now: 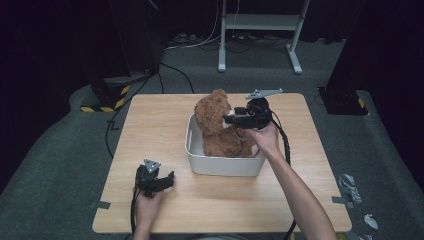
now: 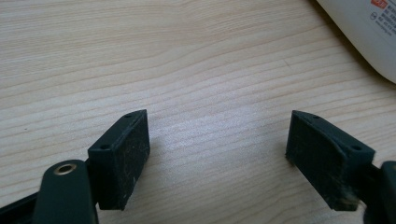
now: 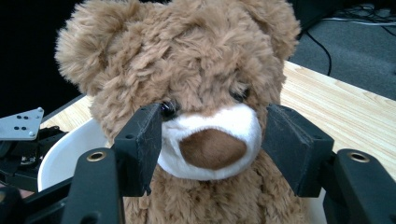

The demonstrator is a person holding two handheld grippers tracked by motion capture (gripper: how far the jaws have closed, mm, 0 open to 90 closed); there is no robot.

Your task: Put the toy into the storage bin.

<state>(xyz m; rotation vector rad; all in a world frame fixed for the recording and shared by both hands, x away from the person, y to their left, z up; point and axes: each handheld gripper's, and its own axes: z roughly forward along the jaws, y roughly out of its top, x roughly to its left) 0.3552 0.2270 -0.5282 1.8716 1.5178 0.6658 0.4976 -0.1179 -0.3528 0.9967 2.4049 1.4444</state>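
1. Bear point(image 1: 218, 125) sits upright in the white bin point(image 1: 196, 155) mid-table; torso and legs inside, head and shoulders above the rim; it faces the right gripper point(image 1: 229, 120).
2. Right gripper is held level at the bear's face; in the right gripper view its jaws stand on either side of the white muzzle point(image 3: 212, 147); left pad point(image 3: 140, 140) lies against the fur beside the eye, right pad point(image 3: 292, 144) sits just off the cheek.
3. Jaws look about half spread; wide enough to clear the snout; no visible squash of the plush, so this reads as released rather than gripped; whether the left pad presses or merely touches cannot be told.
4. Left gripper point(image 1: 167, 181) rests low on the table point(image 1: 150, 125) at the near left corner, well apart from the bin; in the left gripper view its jaws are wide with bare wood between the pads point(image 2: 126, 158); nothing held; a corner of the bin shows at top right of that view point(image 2: 369, 32).
5. Judged progress: bear appears placed in the bin; the drop-off looks essentially done.
6. Left to do, by judgement: pull the right gripper straight back off the face without snagging fur or tipping the bear; the bear is tall for the bin, so a brush on the head could topple it over the rim.
7. Left gripper has no visible role at this stage.
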